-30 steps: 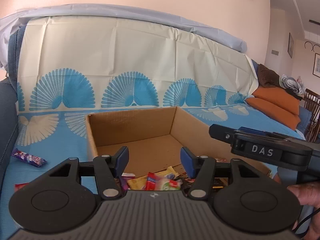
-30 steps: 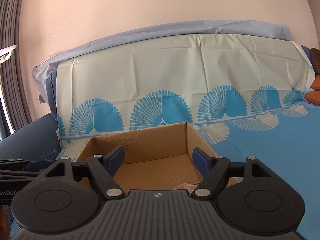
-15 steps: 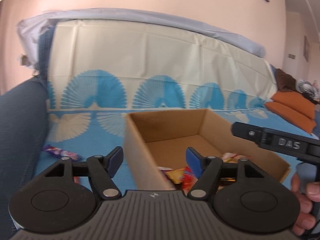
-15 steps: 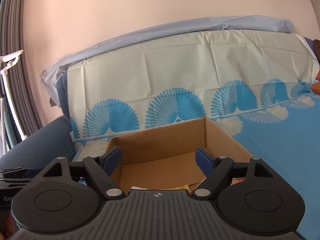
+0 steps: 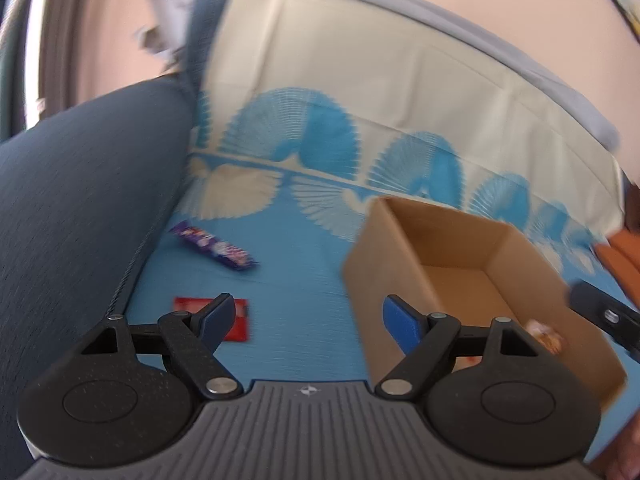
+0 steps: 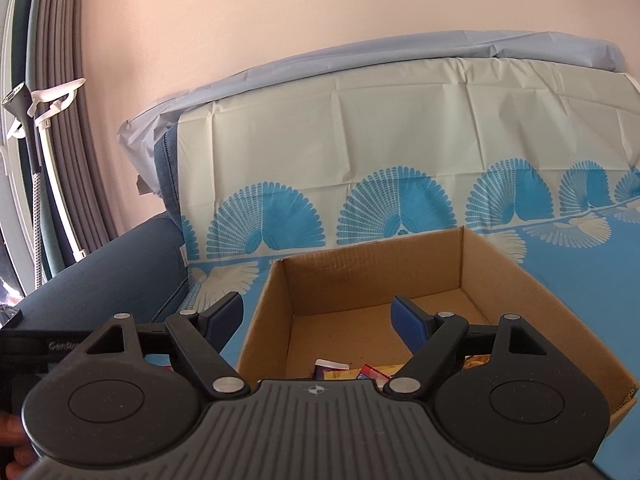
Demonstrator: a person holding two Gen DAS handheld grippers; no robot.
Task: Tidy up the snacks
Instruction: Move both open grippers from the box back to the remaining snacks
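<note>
Left gripper (image 5: 306,320), jaws just widening & empty, is pointing at purple snack bar (image 5: 216,249) & red packet (image 5: 240,319) lying loose on blue sofa cover (image 5: 296,280) beside open cardboard box (image 5: 456,280) w/ snacks inside; right gripper (image 6: 318,318), wide & empty, is hovering over box.

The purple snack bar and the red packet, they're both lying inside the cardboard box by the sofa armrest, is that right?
Not quite. The purple snack bar and the red packet lie outside the cardboard box, on the blue cover between the box and the sofa armrest. The left wrist view shows it, though blurred.
</note>
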